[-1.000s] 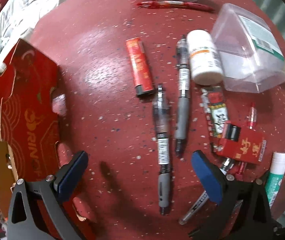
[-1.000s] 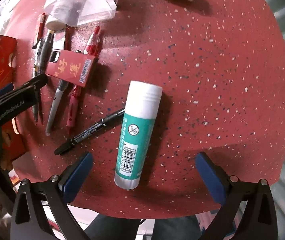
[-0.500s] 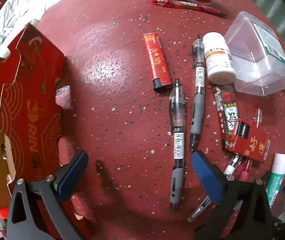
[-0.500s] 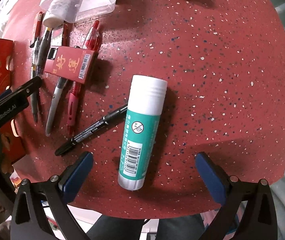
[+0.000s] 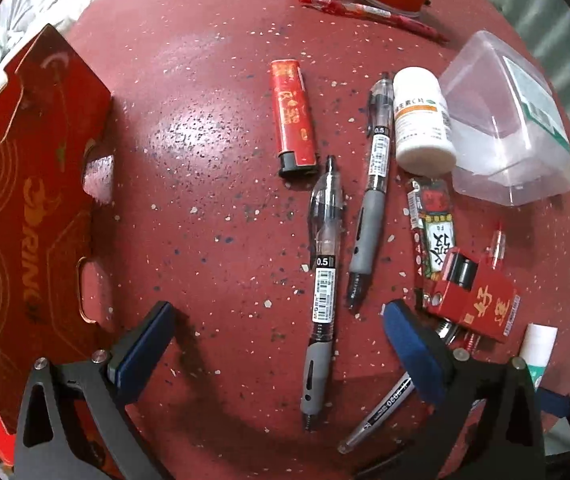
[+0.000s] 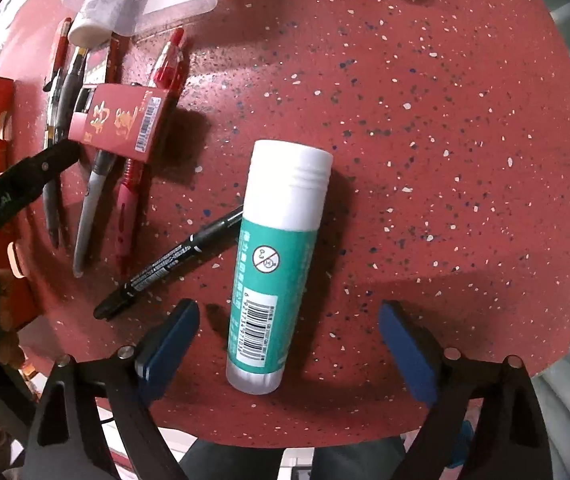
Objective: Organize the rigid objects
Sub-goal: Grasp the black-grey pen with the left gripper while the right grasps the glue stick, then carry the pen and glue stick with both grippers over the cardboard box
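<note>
Glue stick (image 6: 281, 264), green with a white cap, lies flat on the red speckled counter (image 6: 445, 160), its cap pointing away from the camera. The right tongs (image 6: 287, 344) hang over its lower end: the two blue pads stand on either side of the barcode part, spread and not touching it. These jaws have just been closing a little, with the glue stick between them. A black marker (image 6: 169, 264) lies slanted just left of the glue stick, its far end touching or nearly touching the green body. Further left of the glue stick is a small red box (image 6: 119, 124) that rests on top of a grey pen (image 6: 91, 196) and a red pen (image 6: 129, 200).

The left tongs (image 5: 277, 344), well to the left of the glue stick, are also spread, with nothing pinched. Between their pads lies a clear gel pen (image 5: 321, 292), untouched. Beyond this pen are a second gel pen (image 5: 371, 196), a red lighter (image 5: 293, 116), a white pill bottle (image 5: 421, 120) and a clear plastic container (image 5: 509, 128). A red cardboard piece (image 5: 25, 184) lies at the far left.
</note>
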